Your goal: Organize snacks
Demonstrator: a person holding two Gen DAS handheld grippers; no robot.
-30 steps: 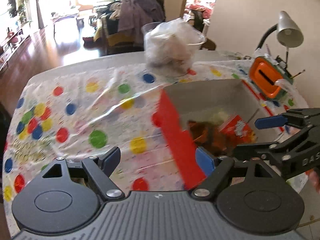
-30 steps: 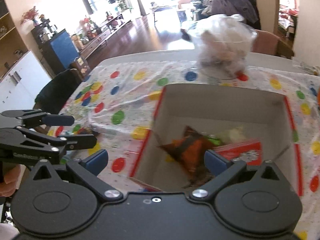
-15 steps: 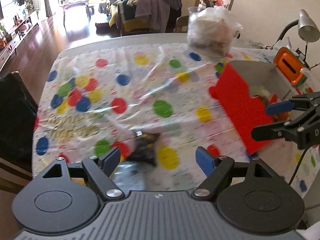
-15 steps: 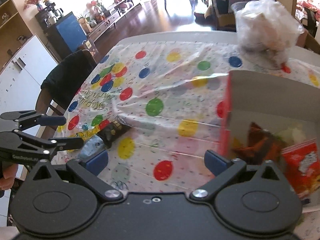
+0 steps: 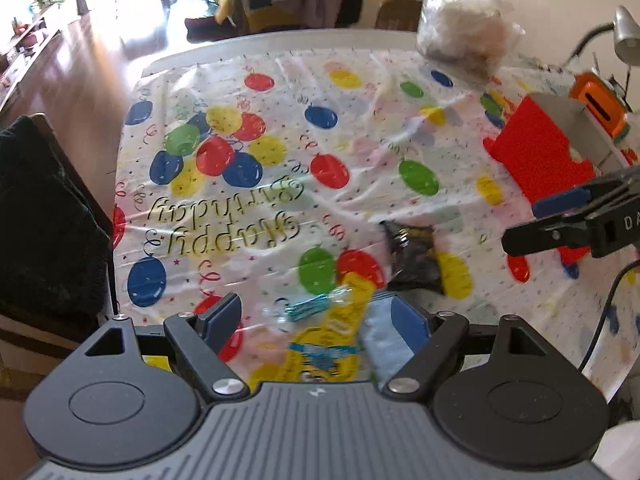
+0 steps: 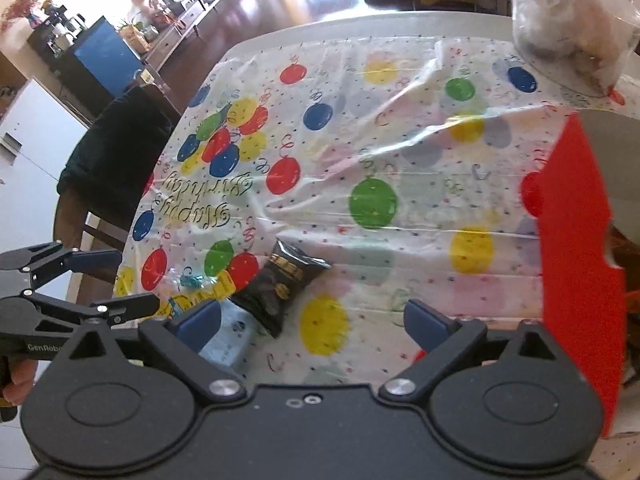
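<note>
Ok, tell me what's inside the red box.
Little shows: the red box turns its side wall to both cameras. Past its edge, a sliver of orange packet is visible; the rest of the interior is hidden.

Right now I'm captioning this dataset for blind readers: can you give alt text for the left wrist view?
The open left gripper hovers low over snack packets on a balloon-print tablecloth: a yellow packet and a pale blue one between its fingers, a black packet just beyond. At right, the open right gripper reaches in before a red box.

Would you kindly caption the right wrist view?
Open right gripper above black foil snack packet, red cardboard box at right.
</note>
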